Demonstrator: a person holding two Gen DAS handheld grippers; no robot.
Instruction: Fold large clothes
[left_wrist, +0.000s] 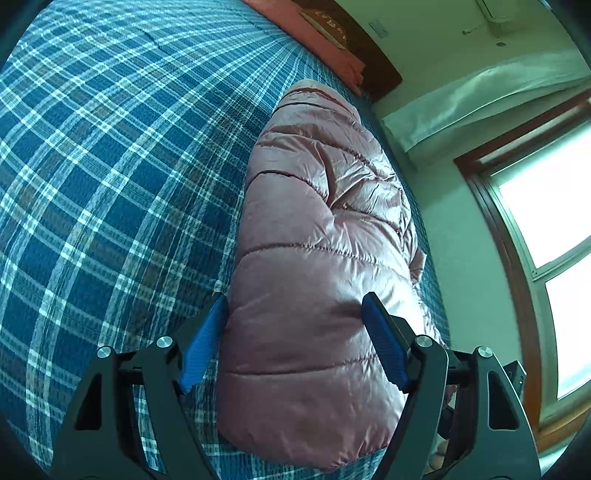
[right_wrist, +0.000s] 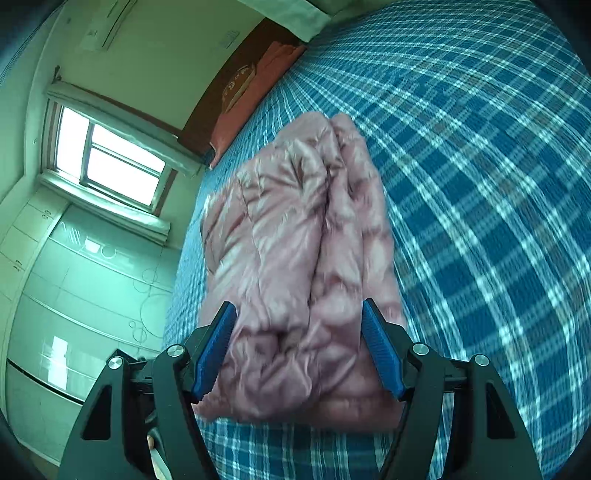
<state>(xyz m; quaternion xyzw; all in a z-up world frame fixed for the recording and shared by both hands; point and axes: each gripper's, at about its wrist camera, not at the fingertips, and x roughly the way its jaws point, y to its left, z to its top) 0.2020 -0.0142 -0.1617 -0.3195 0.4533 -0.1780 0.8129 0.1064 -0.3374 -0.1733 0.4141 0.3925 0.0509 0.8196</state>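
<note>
Jaws on both the left gripper (left_wrist: 295, 343) and right gripper (right_wrist: 299, 350) stood released astride the folded pink puffer jacket (left_wrist: 317, 258) at centre frame on the plaid bed (left_wrist: 110, 184), so pressing evenly would likely flatten it best.

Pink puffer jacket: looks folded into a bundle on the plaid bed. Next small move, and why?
Probably back both tongs off. The pink puffer jacket lies as a compact bundle on the plaid bedspread, and the left tongs and right tongs both stand open around its near end, apparently not pinching fabric.
</note>
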